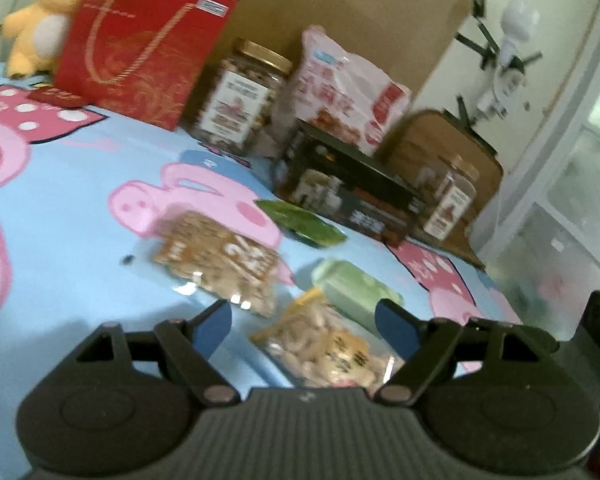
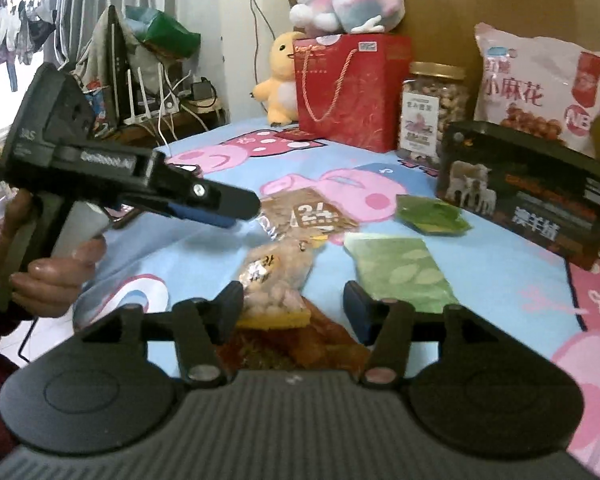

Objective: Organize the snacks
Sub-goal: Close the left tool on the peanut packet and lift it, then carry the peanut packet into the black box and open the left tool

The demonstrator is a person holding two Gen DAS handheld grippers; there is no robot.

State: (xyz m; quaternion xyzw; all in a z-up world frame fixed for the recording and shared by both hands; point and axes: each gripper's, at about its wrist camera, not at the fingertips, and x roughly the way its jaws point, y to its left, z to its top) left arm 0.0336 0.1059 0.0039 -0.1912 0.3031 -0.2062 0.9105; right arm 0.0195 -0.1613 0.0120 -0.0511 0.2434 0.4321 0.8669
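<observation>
Sorting loose packets on sheet (image 2: 148,256). Left gripper (image 1: 304,322) wide, empty, over peanut packet (image 1: 324,344). Right gripper (image 2: 294,304) half-open, empty. Next: close on packet.

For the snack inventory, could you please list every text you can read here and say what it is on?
"小麻花": pink snack bag.
"澳羊奶", less sure: black box.
"24", partly hidden: brown packet.
Jar label, red gift bag tag and left gripper lettering: too blurred.
</observation>
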